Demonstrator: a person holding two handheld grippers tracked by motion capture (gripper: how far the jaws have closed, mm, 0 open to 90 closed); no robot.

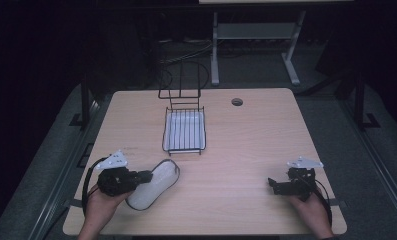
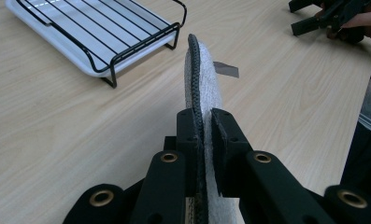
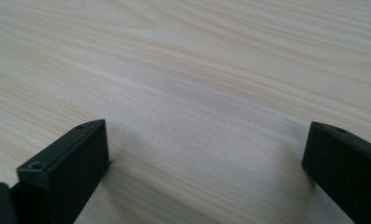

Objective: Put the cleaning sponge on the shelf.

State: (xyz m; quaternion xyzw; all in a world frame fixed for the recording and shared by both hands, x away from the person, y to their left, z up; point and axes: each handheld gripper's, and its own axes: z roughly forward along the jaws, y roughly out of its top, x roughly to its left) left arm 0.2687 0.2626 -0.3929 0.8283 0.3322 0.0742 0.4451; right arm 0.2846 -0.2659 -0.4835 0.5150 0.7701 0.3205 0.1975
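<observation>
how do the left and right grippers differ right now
The left gripper is shut on the rim of a white dark-edged mat; the right gripper stands wide open with nothing between its jaws, over bare table. Both are black, hand-held and near the table's front edge.

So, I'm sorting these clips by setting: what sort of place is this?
Probably a lab or recording workspace, not a home: a bare wooden table in a dark room, cables on the floor behind, and a hand-held left gripper clamping a white insole near a wire rack.
</observation>
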